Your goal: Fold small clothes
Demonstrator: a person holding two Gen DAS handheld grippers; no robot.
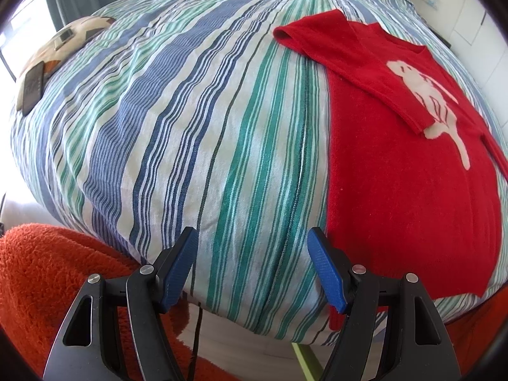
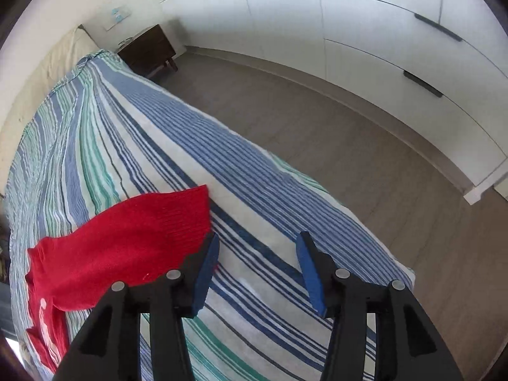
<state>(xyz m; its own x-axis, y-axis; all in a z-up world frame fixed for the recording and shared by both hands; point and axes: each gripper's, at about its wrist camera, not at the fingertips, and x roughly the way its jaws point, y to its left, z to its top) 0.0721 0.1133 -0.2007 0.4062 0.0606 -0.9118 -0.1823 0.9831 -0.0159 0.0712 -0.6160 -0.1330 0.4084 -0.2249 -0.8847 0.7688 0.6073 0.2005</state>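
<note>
1. Two pairs of tongs are in my views, both above a bed with a striped cover (image 1: 197, 133) of blue, green and white.
2. I see a red sweater (image 1: 409, 158) lying flat on the cover at the right of the left wrist view, one sleeve folded across its pale front print (image 1: 428, 101).
3. On a patterned cushion (image 1: 54, 60) at the far left lie a dark remote (image 1: 31, 87) and two small flat devices.
4. An orange shaggy rug (image 1: 54, 270) lies below the bed's near edge.
5. In the right wrist view I see a dark nightstand (image 2: 147, 50), a wooden floor (image 2: 333, 133) and white wardrobe doors (image 2: 397, 31).
6. My left tongs (image 1: 252, 247) hang wide over bare cover just left of the sweater's hem, pointing steeply down, gripping nothing.
7. My right tongs (image 2: 257, 254) stand partly parted with only striped cover between the pads; a red sleeve (image 2: 133, 244) lies beside the left finger (image 2: 206, 273), which overlaps its edge.
</note>
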